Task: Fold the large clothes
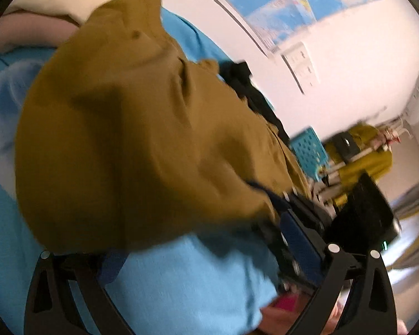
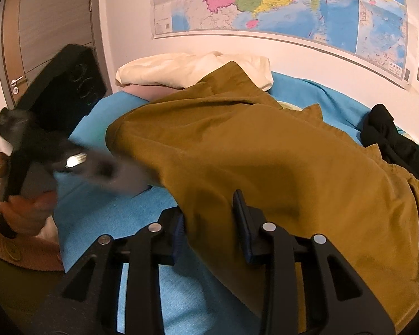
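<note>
A large mustard garment (image 2: 265, 153) lies rumpled across the bed's blue sheet (image 2: 120, 215). In the right wrist view my right gripper (image 2: 211, 222) is at the garment's near edge, shut on a bunched fold that fills the gap between its pads. My left gripper (image 2: 97, 164) shows as a blur at the left, held by a hand (image 2: 22, 209), its tip at the garment's left edge. In the blurred left wrist view the mustard garment (image 1: 142, 139) fills the middle. My left gripper (image 1: 201, 237) stands wide open there, with the cloth's lower edge draped over its left finger.
A black garment (image 2: 388, 139) lies on the sheet at the right. Cream fabric (image 2: 192, 67) sits on a pink pile by the wall, under a map (image 2: 265, 0). A door (image 2: 50, 28) is at the left. A teal basket (image 1: 307, 148) stands beyond the bed.
</note>
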`<action>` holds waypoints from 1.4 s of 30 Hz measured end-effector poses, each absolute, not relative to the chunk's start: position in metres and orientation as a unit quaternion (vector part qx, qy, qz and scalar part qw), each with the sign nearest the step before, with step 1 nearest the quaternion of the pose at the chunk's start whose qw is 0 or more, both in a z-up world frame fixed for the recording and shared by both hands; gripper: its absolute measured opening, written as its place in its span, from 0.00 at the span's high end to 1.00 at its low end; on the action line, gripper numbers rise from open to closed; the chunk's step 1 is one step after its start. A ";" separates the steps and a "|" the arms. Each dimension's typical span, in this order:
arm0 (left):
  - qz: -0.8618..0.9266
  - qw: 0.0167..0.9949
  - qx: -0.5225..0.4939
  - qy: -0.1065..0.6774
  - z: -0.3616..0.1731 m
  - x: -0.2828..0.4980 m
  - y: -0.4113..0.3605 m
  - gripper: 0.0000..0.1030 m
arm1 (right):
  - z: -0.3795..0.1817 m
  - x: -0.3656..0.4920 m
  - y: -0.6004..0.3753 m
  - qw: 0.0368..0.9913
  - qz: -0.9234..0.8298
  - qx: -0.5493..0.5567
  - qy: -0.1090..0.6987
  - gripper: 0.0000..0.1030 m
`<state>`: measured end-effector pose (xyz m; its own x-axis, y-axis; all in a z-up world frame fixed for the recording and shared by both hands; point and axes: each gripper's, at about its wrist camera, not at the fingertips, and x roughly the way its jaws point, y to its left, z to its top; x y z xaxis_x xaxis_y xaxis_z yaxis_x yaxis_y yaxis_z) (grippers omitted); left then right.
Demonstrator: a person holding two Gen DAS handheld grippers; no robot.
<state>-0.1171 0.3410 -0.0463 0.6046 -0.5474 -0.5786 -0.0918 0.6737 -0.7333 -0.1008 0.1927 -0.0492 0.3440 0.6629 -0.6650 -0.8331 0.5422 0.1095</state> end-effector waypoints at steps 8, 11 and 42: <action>-0.059 0.836 -0.394 0.378 -0.046 -0.085 0.368 0.07 | -0.050 -0.103 0.185 0.806 0.467 -0.097 0.351 0.67; -0.064 0.836 -0.378 0.393 -0.044 -0.074 0.365 0.07 | -0.047 -0.102 0.166 0.794 0.481 -0.046 0.370 0.57; -0.056 0.864 -0.276 0.417 -0.046 -0.064 0.354 0.13 | -0.046 -0.065 -0.010 0.879 0.221 0.252 0.338 0.28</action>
<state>-0.0640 0.3538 -0.0458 0.6466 -0.3265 -0.6894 -0.1328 0.8418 -0.5232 -0.0646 -0.0103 -0.0460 0.6740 0.5597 -0.4822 -0.2187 0.7746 0.5935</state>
